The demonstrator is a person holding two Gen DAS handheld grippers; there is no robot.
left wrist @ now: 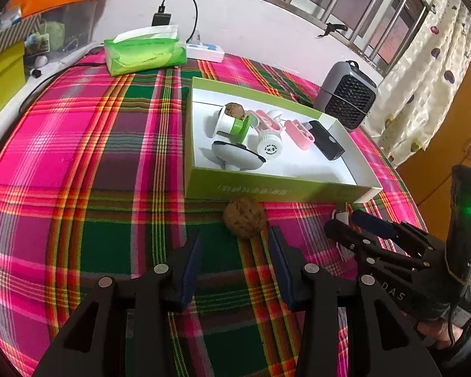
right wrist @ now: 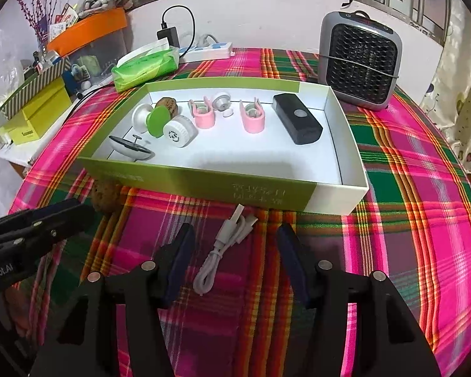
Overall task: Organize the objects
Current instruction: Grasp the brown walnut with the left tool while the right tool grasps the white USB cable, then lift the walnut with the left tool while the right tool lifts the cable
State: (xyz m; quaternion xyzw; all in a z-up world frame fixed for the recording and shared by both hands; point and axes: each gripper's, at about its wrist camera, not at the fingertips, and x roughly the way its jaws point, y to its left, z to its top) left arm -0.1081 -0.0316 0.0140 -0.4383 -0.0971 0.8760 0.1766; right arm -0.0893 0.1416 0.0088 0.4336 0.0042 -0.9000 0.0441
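Note:
A green and white open box lies on the plaid table. It holds a second walnut, a green and white spool, two pink clips, a white round cap and a black device. A brown walnut lies on the cloth just in front of the box. My left gripper is open, its fingertips on either side of the walnut's near edge. A coiled white USB cable lies between the open fingers of my right gripper, which also shows in the left wrist view.
A green tissue pack and a white power strip lie at the table's far side. A grey fan heater stands behind the box. Yellow boxes and clutter are at the left.

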